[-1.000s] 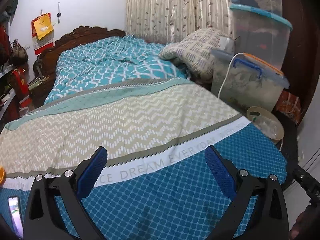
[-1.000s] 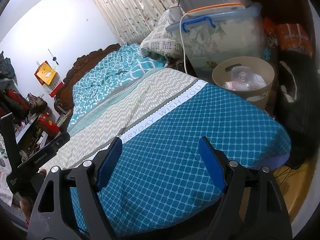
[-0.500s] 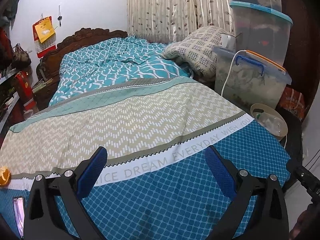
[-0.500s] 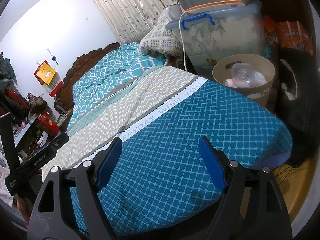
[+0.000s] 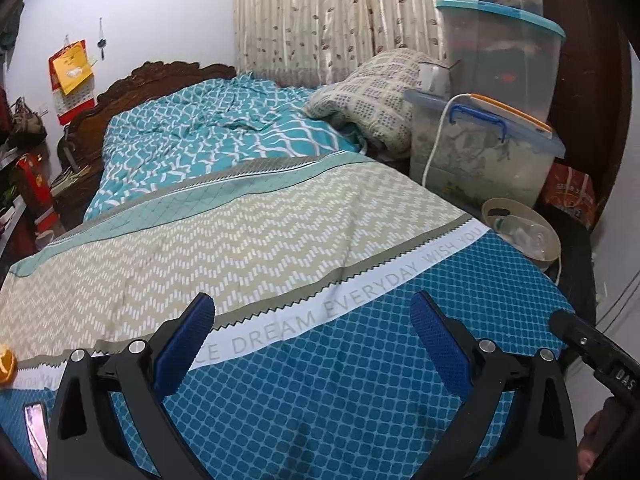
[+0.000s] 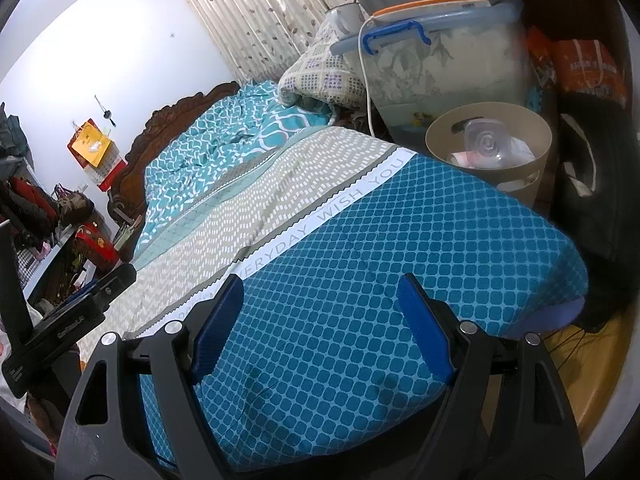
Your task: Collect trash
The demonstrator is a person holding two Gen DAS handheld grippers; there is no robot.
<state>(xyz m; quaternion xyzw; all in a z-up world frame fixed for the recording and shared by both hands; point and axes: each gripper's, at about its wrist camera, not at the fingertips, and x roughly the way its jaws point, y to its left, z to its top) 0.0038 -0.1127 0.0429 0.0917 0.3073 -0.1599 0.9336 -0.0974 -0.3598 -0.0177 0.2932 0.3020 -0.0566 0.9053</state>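
A beige trash bin (image 6: 490,152) stands on the floor at the bed's right side, holding a clear plastic cup lid and paper; it also shows in the left wrist view (image 5: 524,236). An orange peel (image 5: 7,364) lies on the bed cover at the far left edge. A shiny wrapper (image 5: 35,436) lies at the bottom left. My left gripper (image 5: 312,344) is open and empty above the blue part of the bed cover. My right gripper (image 6: 320,328) is open and empty above the bed's foot corner.
The bed (image 5: 248,240) fills both views. Stacked plastic storage boxes (image 5: 484,152) and a folded quilt (image 5: 368,100) stand along its right side. A cluttered shelf (image 6: 48,224) is on the left. A white cable (image 5: 436,136) hangs from a box.
Both grippers have drifted slightly back and left over the bed. The orange peel has come into the left wrist view. Jaws stay open.
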